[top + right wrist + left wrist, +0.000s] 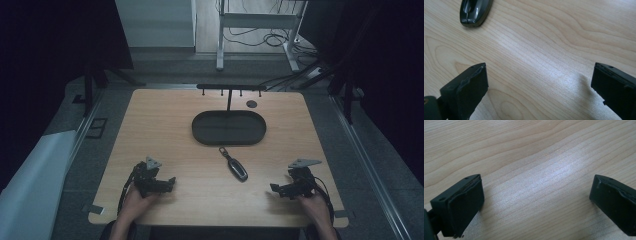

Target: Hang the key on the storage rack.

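Note:
A dark car key fob (237, 167) with a short strap lies on the wooden table (165, 130), just in front of a black oval tray (229, 128). The fob's end (475, 11) shows at the top left of the right gripper view. My left gripper (170, 184) rests near the front left of the table, held by a hand; its jaws stand wide apart over bare wood (536, 195). My right gripper (275, 189) sits near the front right, pointing left toward the fob, also open with nothing between its fingers (466, 87).
Behind the tray stands a black T-shaped hook rack (230, 89) with several small pegs. A small dark round disc (251, 104) sits in the tabletop by the rack. Cables and a desk frame (260, 30) lie on the floor beyond the table.

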